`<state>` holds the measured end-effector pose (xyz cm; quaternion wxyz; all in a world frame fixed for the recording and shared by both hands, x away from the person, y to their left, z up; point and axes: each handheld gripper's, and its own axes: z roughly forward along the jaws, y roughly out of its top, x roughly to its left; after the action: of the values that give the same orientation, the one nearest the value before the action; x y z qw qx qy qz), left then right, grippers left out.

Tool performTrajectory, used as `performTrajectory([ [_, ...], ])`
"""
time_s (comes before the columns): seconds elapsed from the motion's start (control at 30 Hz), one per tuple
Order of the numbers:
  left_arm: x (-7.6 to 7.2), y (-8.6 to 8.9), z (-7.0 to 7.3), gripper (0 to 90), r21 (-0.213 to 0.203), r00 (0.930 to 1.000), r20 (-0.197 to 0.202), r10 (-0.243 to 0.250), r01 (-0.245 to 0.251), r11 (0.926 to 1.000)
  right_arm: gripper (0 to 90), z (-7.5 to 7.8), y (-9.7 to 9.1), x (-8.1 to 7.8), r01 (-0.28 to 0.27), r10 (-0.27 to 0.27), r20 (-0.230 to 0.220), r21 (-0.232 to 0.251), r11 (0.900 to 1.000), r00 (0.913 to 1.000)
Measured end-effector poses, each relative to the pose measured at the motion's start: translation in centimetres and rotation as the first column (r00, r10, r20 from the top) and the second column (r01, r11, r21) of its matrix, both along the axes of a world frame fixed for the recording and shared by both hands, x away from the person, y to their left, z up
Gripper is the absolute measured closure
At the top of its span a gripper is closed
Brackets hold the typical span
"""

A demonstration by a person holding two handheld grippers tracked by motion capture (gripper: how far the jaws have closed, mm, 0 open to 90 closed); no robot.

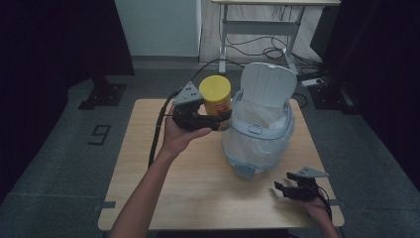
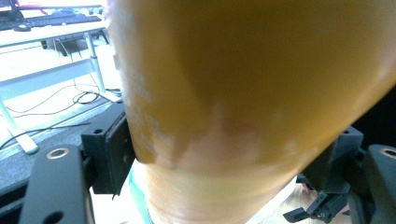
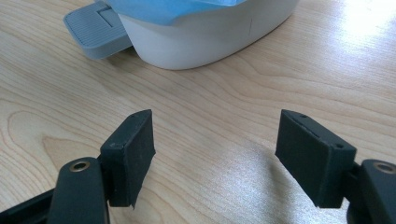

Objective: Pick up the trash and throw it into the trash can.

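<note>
While the left gripper (image 1: 218,120) is clamped on the yellow-lidded jar (image 1: 216,96), it holds that jar up off the wooden table (image 1: 198,188), just beside the rim of the white pedal bin (image 1: 257,134). Bin lid (image 1: 267,84) stands open, clear liner bag draped over the body. In the left gripper view the jar (image 2: 252,93) sits hard between both jaws, pads pressed against its sides, label too blurred to read. Right gripper (image 1: 287,190) rests low near the table's front right corner, well apart from the jar, jaws spread wide with nothing between them. Right gripper view looks across bare table (image 3: 210,121) at the bin base (image 3: 205,37) and its grey foot pedal (image 3: 95,30).
</note>
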<state>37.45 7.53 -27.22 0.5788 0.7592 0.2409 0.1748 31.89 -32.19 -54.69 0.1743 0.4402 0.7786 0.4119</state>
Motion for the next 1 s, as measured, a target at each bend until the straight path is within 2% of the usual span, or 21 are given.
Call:
performTrajectory([
  [1.0, 1.0, -2.9, 1.2, 22.6, 0.010, 0.9994, 0.003, -0.034, 0.034, 0.9994, 27.2, -0.2, 0.0, 0.0, -0.006, 0.006, -0.008, -0.006, 1.0000, 1.0000],
])
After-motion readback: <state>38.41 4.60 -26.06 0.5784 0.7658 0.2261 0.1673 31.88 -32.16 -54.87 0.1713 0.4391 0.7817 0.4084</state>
